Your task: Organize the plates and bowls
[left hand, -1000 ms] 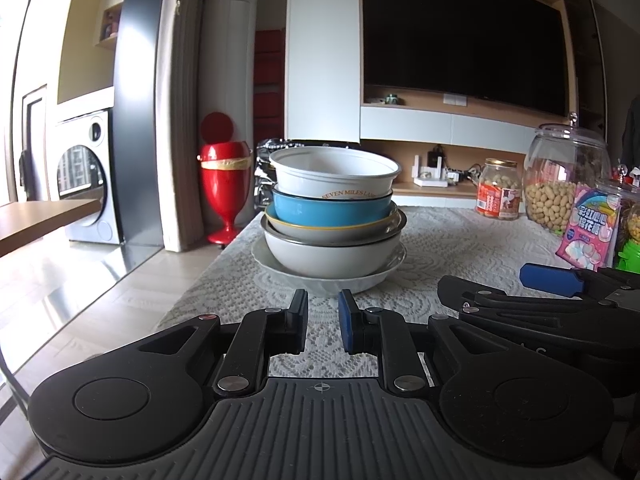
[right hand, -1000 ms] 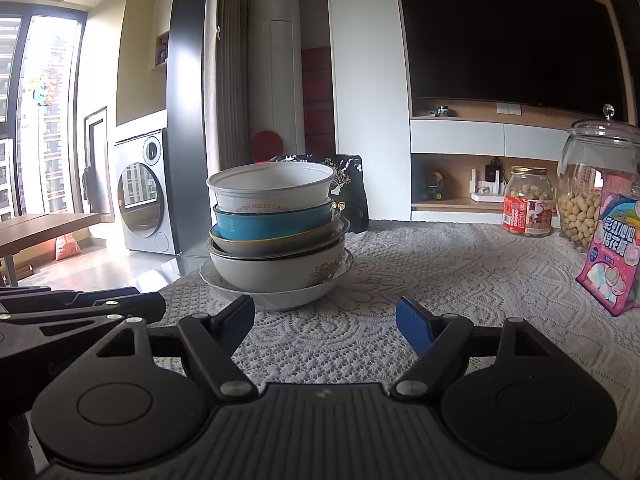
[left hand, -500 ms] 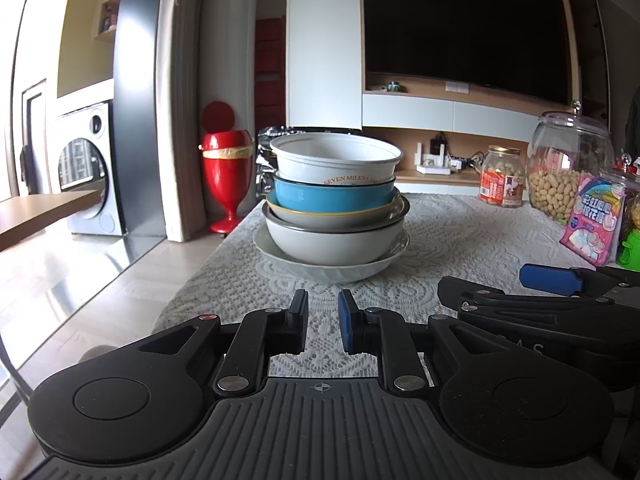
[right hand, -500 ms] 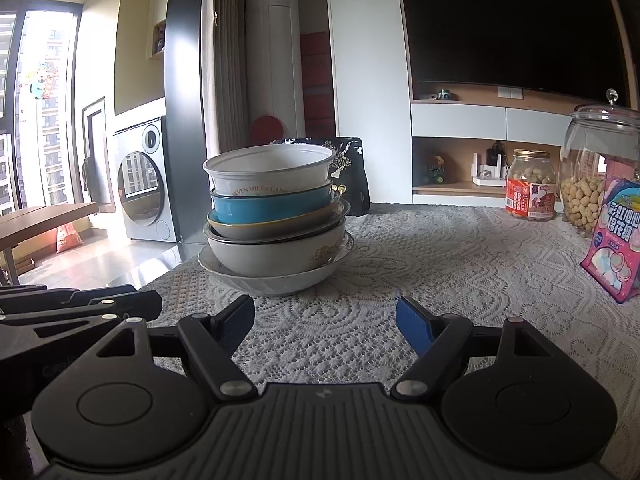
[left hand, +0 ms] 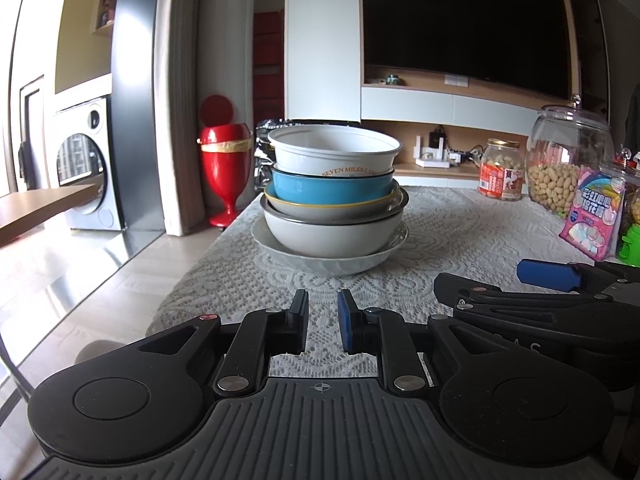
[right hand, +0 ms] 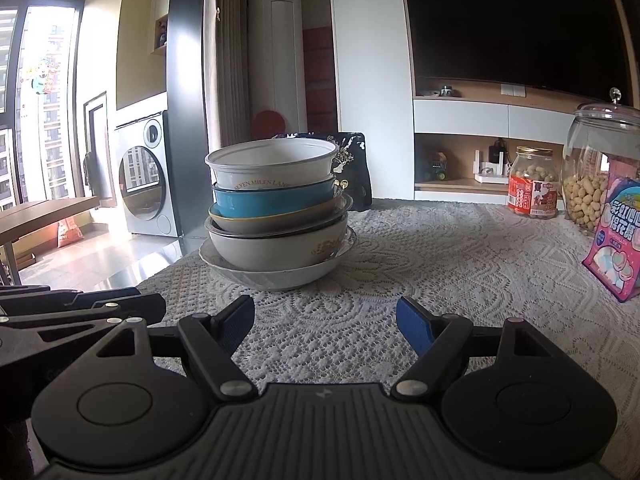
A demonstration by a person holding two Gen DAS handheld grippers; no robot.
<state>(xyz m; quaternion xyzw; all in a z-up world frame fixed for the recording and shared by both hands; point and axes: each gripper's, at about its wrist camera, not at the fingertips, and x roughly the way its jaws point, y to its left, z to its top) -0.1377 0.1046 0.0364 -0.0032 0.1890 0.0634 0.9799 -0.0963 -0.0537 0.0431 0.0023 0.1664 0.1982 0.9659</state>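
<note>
1. The stack of bowls [left hand: 332, 200] stands at the near-left part of the lace tablecloth [right hand: 460, 256]; bare cloth lies between it and both grippers.
2. Right of the stack, the cloth runs open as far as the big glass jar [left hand: 570, 160], the small jar [left hand: 502, 170] and the pink packet [left hand: 592, 214], which crowd the right edge.
3. Left of the stack, the table edge drops to the floor.
4. Behind the stack, a dark bag [right hand: 352, 168] stands close.
5. The right gripper [right hand: 325, 322], jaws wide apart, faces open cloth right of the stack; the left gripper [left hand: 323, 326], jaws nearly closed, points straight at it.
</note>
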